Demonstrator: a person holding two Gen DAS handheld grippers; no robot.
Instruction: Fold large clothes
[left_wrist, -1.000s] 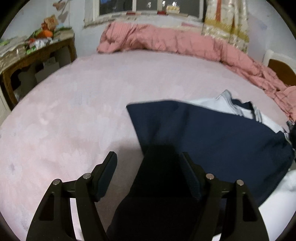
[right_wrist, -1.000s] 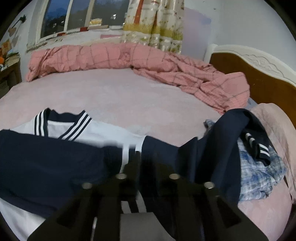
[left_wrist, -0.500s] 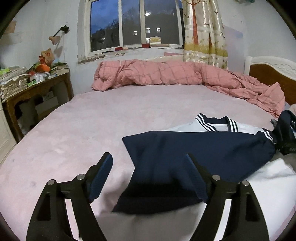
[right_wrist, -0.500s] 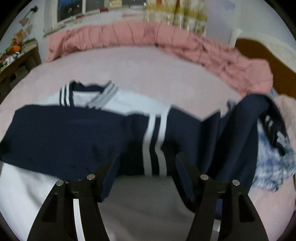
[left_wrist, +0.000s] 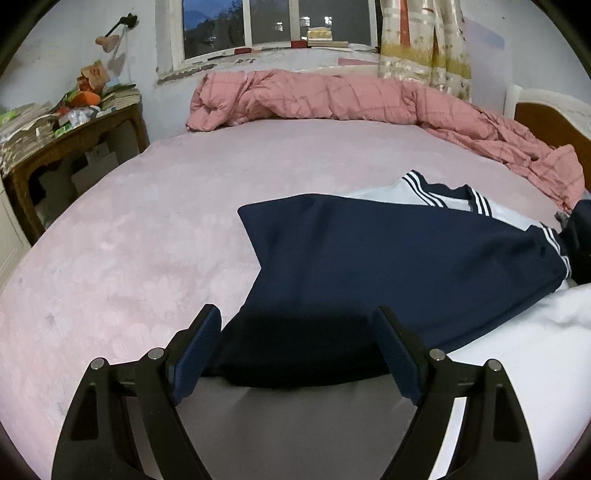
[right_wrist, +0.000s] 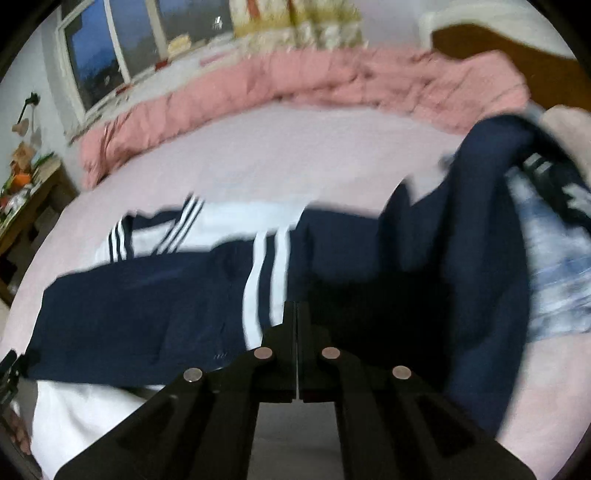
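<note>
You are looking across a pale pink bed (left_wrist: 155, 229). A rumpled pink checked quilt (left_wrist: 332, 99) lies along its far edge under the window (left_wrist: 273, 26), beside a patterned curtain (left_wrist: 424, 44). At the left, a cluttered wooden desk (left_wrist: 74, 140) stands below a wall lamp (left_wrist: 114, 33).

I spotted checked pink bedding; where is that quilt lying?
The pink quilt lies bunched along the bed's far edge under the window, trailing right toward the headboard.
</note>
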